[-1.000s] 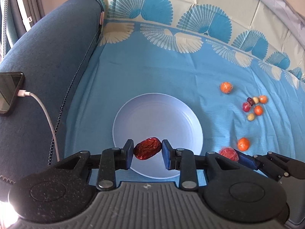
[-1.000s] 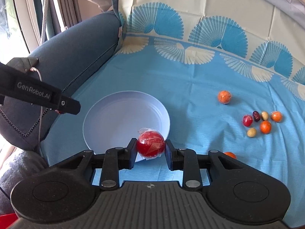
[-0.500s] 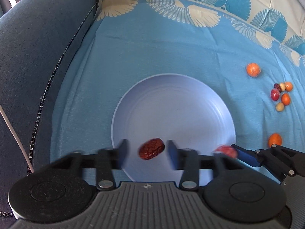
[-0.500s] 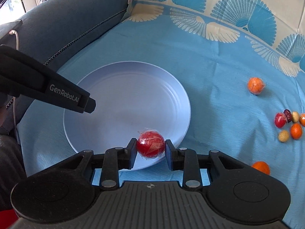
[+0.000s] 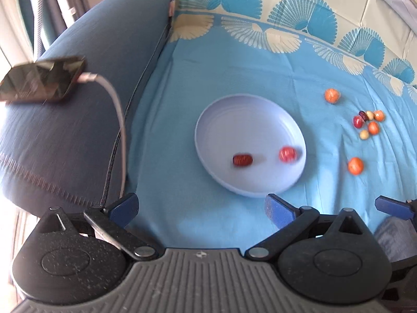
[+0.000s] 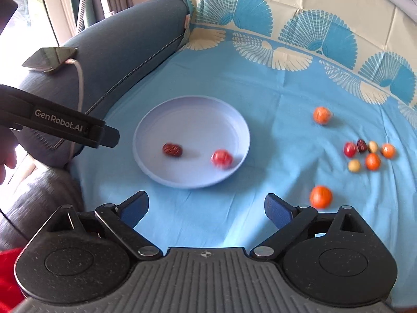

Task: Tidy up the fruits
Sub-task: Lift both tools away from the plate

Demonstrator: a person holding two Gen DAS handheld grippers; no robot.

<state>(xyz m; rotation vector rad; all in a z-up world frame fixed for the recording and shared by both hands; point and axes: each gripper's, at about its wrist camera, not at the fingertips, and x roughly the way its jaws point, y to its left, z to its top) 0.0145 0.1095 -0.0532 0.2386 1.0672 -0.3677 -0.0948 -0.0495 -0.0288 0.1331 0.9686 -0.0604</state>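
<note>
A pale lilac plate point(image 5: 250, 120) point(image 6: 192, 120) lies on the blue cloth. In it are a dark red date point(image 5: 242, 160) point(image 6: 172, 149) and a wrapped red ball fruit point(image 5: 287, 154) point(image 6: 221, 158). My left gripper point(image 5: 201, 210) is open and empty, held back above the plate's near edge. My right gripper point(image 6: 207, 210) is open and empty, also near of the plate. Loose fruits lie to the right: two orange ones point(image 6: 322, 115) point(image 6: 320, 196) and a cluster of small ones point(image 6: 368, 152) point(image 5: 368, 124).
A blue sofa arm point(image 5: 86, 104) rises at the left with a phone point(image 5: 41, 78) and its white cable point(image 5: 118, 114) on it. The left gripper's body point(image 6: 60, 125) juts in from the left in the right wrist view. A patterned cloth border point(image 6: 286, 49) runs behind.
Both grippers opened and dropped their fruit: the date and the wrapped red ball now lie in the plate. Both grippers pulled back and up from the plate.
</note>
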